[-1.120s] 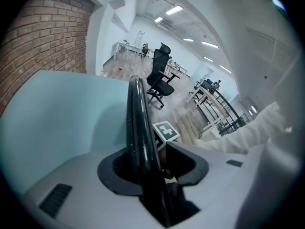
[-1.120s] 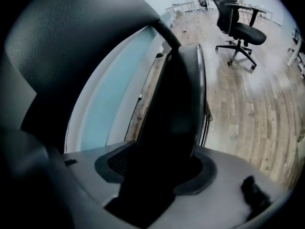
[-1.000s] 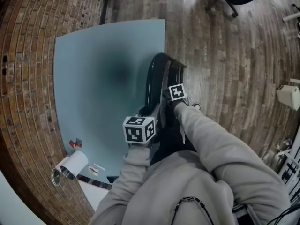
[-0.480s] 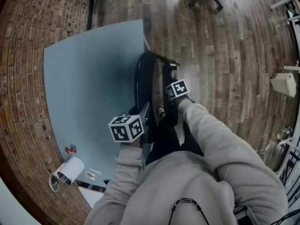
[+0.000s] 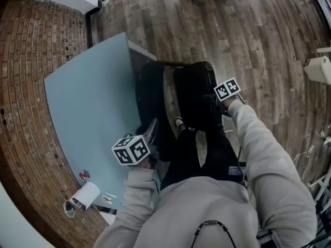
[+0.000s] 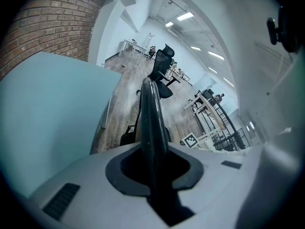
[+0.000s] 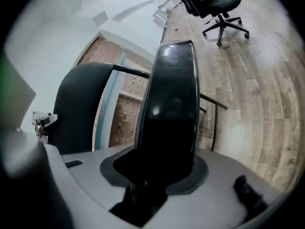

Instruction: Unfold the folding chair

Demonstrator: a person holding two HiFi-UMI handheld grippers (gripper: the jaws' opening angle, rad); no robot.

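Note:
The black folding chair stands between me and the light blue table. Its backrest [image 5: 147, 89] and seat [image 5: 194, 94] are spread apart at the near side. My left gripper [image 5: 151, 132] is shut on the thin edge of the backrest [image 6: 150, 118], which runs up between its jaws [image 6: 153, 175]. My right gripper [image 5: 216, 103] holds the seat's edge; the wide glossy seat [image 7: 172, 104] fills the gap between its jaws [image 7: 152, 175]. Those jaws have just been closing onto the seat. The chair's legs are mostly hidden under it.
The light blue table [image 5: 85, 112] lies left of the chair, by a brick wall [image 5: 31, 50]; a white roll [image 5: 84, 195] and small items sit at its near corner. A black office chair [image 7: 214, 4] stands on the wood floor beyond. A white bin [image 5: 319, 68] is at right.
The seat has swung out to the right, away from the backrest, with my right gripper moving right on it. My left gripper shifted a little left and nearer with the backrest.

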